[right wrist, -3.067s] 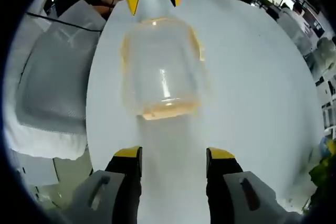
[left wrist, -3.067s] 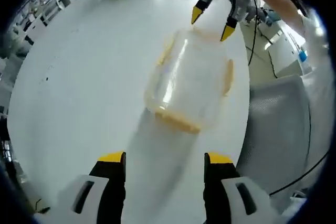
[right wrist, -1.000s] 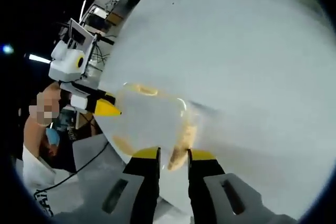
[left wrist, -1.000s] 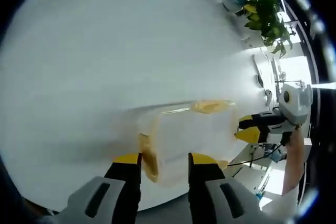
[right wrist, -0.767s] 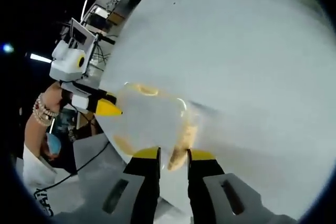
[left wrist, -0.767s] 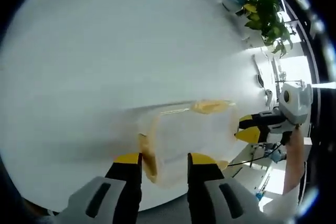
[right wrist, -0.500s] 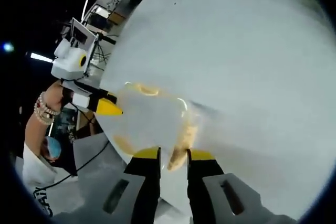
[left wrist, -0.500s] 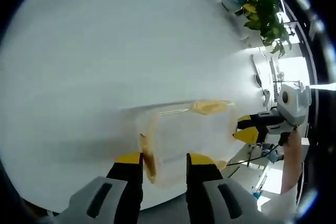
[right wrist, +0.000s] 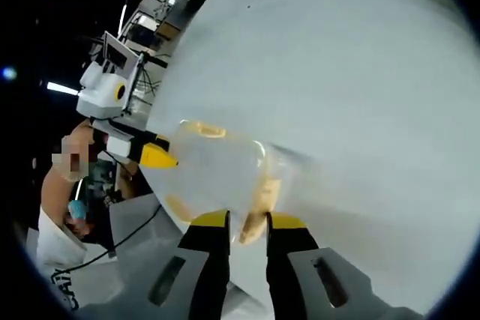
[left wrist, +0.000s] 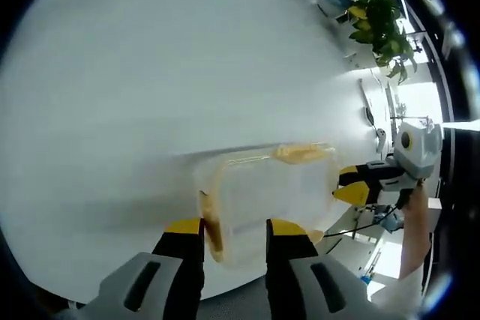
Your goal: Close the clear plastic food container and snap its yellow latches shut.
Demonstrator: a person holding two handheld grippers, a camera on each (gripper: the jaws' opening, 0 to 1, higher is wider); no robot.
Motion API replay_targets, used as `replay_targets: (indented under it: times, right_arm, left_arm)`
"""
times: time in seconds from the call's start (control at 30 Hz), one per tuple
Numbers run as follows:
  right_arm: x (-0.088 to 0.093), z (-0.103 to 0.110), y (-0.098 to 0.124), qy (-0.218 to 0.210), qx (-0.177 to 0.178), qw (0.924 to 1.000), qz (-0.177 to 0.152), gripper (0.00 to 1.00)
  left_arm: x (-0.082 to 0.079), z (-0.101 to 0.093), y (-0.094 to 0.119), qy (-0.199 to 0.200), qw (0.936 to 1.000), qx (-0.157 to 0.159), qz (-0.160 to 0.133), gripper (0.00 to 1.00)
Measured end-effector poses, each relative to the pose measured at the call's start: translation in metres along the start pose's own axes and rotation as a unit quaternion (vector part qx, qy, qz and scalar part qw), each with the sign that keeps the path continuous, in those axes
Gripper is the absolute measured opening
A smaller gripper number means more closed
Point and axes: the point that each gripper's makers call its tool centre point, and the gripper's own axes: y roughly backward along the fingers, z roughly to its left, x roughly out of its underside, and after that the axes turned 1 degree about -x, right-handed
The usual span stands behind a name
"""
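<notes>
— Inspecting the container: where does it lie from each claw?

— We find it on the white table, near the edge, its long axis running between the two. The left gripper sits narrow over one end's yellow latch; the right gripper sits narrow over the opposite latch.

— Clamped?

— We cannot tell. Both claws are equally near; we judge each should press inward along that axis.

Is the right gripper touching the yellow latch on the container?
Touching: in the right gripper view, the right gripper has its jaws pinched on the yellow latch at the container's near end.
</notes>
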Motion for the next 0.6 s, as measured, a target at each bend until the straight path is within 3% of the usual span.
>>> replay_targets:
  times: [0.23, 0.43, 0.6]
  right_arm:
    - [0.004, 0.003, 0.001, -0.005, -0.007, 1.0000, 0.001, 0.12]
    - [0.011, 0.002, -0.001, -0.037, -0.034, 0.9987, -0.004, 0.11]
    - [0.008, 0.004, -0.001, -0.013, -0.024, 0.9996, -0.008, 0.12]
  left_arm:
    - [0.000, 0.000, 0.002, 0.000, 1.0000, -0.002, 0.000, 0.25]
    - [-0.003, 0.001, 0.006, -0.003, 1.0000, 0.000, 0.000, 0.25]
    - [0.002, -0.002, 0.008, -0.013, 0.9999, 0.002, 0.000, 0.26]
